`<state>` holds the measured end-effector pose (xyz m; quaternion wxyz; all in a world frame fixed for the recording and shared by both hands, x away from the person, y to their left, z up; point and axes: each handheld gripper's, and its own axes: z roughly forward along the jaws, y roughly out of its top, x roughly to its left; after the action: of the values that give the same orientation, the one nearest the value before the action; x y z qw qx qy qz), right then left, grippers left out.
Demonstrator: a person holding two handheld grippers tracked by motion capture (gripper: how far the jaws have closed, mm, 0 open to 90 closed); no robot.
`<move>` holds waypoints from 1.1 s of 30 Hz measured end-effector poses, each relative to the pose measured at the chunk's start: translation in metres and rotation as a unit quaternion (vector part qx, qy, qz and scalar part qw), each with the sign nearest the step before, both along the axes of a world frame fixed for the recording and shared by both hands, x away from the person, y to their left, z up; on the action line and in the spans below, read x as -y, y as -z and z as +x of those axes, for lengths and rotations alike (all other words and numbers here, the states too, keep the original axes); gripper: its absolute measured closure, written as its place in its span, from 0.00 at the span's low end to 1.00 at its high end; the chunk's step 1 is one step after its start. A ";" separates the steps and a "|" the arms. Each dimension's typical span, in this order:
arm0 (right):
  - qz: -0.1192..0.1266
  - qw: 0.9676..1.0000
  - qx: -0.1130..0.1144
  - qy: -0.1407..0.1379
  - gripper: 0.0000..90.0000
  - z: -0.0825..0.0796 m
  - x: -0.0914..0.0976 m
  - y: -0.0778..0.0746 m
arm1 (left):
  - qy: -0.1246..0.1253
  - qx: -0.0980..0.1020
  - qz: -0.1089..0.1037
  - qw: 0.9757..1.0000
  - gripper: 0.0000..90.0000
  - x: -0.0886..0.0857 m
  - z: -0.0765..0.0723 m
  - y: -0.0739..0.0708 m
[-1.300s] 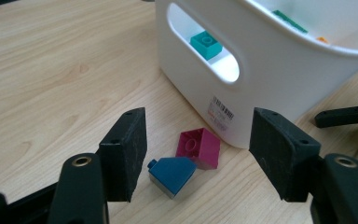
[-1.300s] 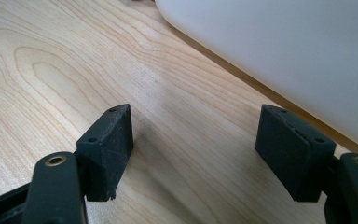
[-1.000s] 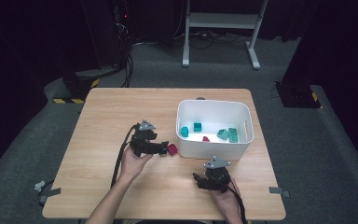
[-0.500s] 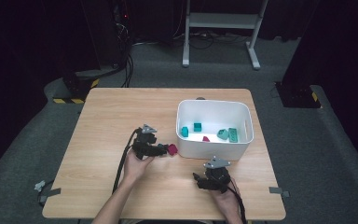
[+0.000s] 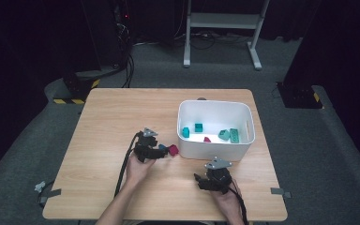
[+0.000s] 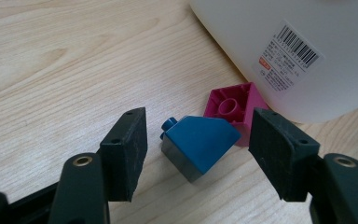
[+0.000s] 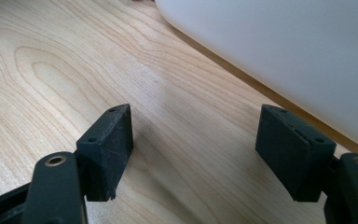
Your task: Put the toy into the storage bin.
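Wooden worktop (image 5: 108, 122) carried a white bin (image 5: 214, 152) right of centre — blue brick (image 6: 199, 145) and magenta brick (image 6: 233, 108) lay touching, just beside its wall.

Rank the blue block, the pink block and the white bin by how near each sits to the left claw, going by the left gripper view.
From the left claw:
1. Blue block: between the open jaws, on the table.
2. Pink block: just beyond the blue one, lying against the bin's wall.
3. White bin: farthest, at the upper right behind both blocks.

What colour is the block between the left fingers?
Blue block; the left gripper view shows it best.
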<state>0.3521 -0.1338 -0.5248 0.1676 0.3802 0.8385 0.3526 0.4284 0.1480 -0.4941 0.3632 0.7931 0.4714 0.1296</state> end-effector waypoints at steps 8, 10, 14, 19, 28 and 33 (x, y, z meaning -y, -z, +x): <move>0.000 1.000 0.000 0.000 0.31 0.000 0.000 0.000 | -0.013 -0.005 0.002 1.000 0.42 0.000 0.003 0.005; 0.000 1.000 0.000 0.000 0.31 0.000 0.000 0.000 | -0.013 -0.005 0.002 1.000 0.43 0.001 0.003 0.006; 0.000 1.000 0.000 0.000 0.31 0.000 0.000 0.000 | -0.015 -0.006 0.000 1.000 0.45 0.001 0.004 0.008; 0.000 1.000 0.000 0.000 0.31 0.000 0.000 0.000 | -0.019 -0.008 -0.002 1.000 0.47 0.001 0.006 0.009; 0.000 1.000 0.000 0.000 0.31 0.000 0.000 0.000 | -0.024 -0.003 0.009 1.000 0.48 0.002 0.007 0.009; 0.000 1.000 0.000 0.000 0.31 0.000 0.000 0.000 | -0.024 0.001 0.017 1.000 0.48 0.004 0.007 0.009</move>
<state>0.3521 -0.1338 -0.5248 0.1677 0.3800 0.8385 0.3526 0.4357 0.1442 -0.5031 0.3470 0.7874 0.4879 0.1468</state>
